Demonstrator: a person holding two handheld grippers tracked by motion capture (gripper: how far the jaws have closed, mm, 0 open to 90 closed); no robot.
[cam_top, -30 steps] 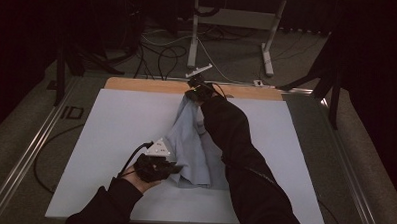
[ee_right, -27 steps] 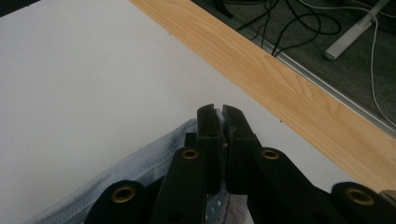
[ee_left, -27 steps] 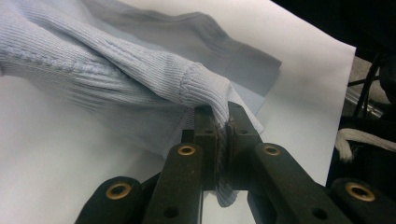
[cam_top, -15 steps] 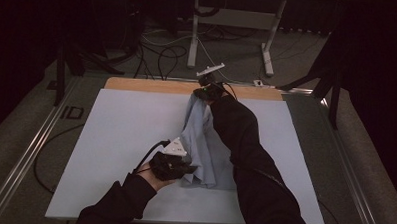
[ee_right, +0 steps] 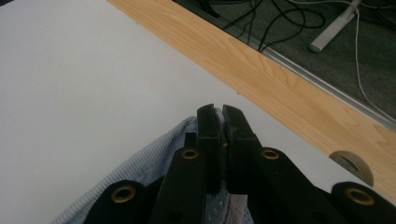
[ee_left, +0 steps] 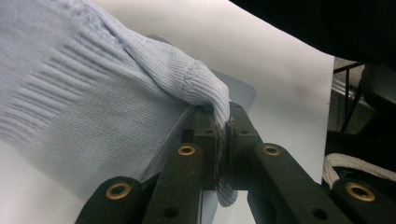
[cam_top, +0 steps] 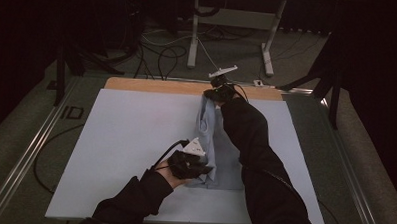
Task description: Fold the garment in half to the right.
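pale blue ribbed knit sweater on white table cover (wooden strip behind).

Overhead forward-down, two close gripper views

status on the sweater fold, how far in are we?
Done: the light blue sweater lies as a narrow strip on the white table top, so one lengthwise fold looks made. In hand: the left gripper pinches the near end, the right gripper the far end by the wooden edge. Left: probably the crosswise fold and release.
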